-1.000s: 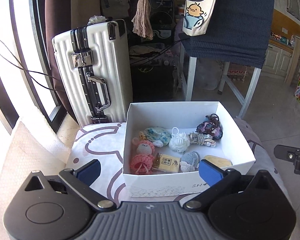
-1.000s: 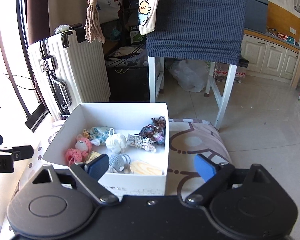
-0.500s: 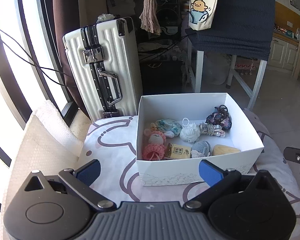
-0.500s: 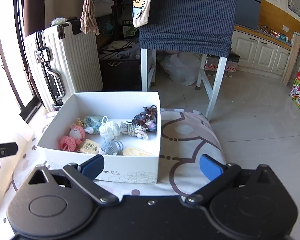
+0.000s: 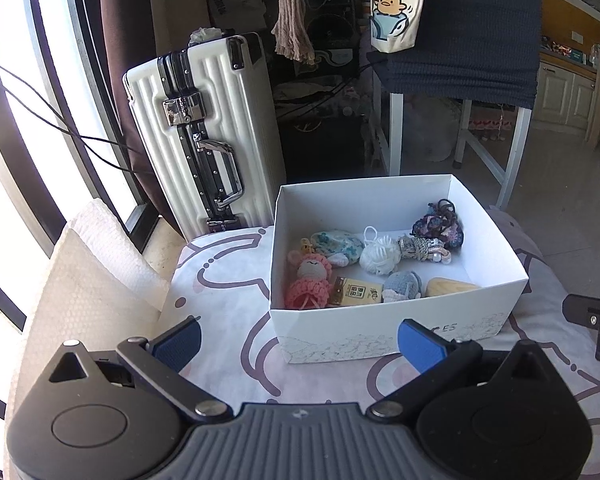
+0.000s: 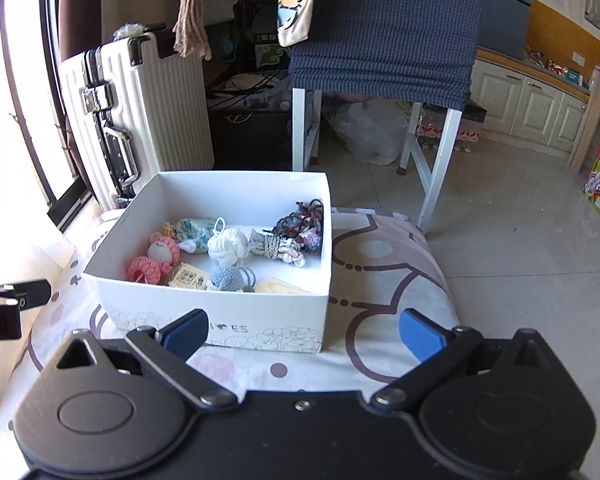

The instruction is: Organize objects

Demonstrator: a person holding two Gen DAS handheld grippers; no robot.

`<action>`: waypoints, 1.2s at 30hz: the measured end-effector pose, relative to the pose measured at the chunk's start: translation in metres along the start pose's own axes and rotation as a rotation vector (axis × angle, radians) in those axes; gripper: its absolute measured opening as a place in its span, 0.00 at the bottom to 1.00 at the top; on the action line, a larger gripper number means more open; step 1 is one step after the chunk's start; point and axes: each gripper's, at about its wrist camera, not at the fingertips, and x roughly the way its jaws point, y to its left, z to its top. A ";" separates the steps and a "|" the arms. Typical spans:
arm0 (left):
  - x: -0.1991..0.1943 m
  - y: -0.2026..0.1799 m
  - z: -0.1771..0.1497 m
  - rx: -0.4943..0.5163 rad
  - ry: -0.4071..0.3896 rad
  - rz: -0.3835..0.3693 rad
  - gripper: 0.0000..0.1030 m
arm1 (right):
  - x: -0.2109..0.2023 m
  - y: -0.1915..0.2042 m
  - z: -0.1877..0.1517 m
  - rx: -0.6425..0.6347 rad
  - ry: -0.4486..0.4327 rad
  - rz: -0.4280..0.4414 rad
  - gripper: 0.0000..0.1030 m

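Observation:
A white cardboard box [image 5: 380,334] [image 6: 220,320] sits on a patterned cushion [image 5: 228,280] [image 6: 384,256]. It holds several small things: a pink crochet doll [image 5: 310,280] [image 6: 156,258], a white yarn ball [image 5: 380,256] [image 6: 228,246], a purple crochet piece [image 5: 440,228] [image 6: 302,224], a yellow card [image 5: 356,292], a grey crochet piece [image 5: 404,286] and a wooden piece [image 5: 448,286]. My left gripper [image 5: 298,344] is open and empty, in front of the box's left near corner. My right gripper [image 6: 302,334] is open and empty, in front of the box's right near corner.
A white suitcase [image 5: 204,132] [image 6: 136,116] stands behind the cushion at the left. A white-legged table under a blue cloth [image 5: 468,28] [image 6: 388,24] stands behind. White bubble wrap [image 5: 88,280] lies left of the cushion. Tiled floor [image 6: 520,240] lies to the right.
Both grippers have drawn back from the box, so it sits farther off in both views. Both stay open and empty.

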 end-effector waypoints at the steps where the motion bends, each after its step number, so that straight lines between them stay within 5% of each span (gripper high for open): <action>1: 0.000 0.001 0.000 -0.003 0.000 0.000 1.00 | 0.000 0.000 0.000 -0.001 -0.002 0.001 1.00; 36: 0.002 0.001 -0.002 -0.008 0.011 -0.036 1.00 | -0.004 -0.001 0.001 0.001 -0.021 0.005 1.00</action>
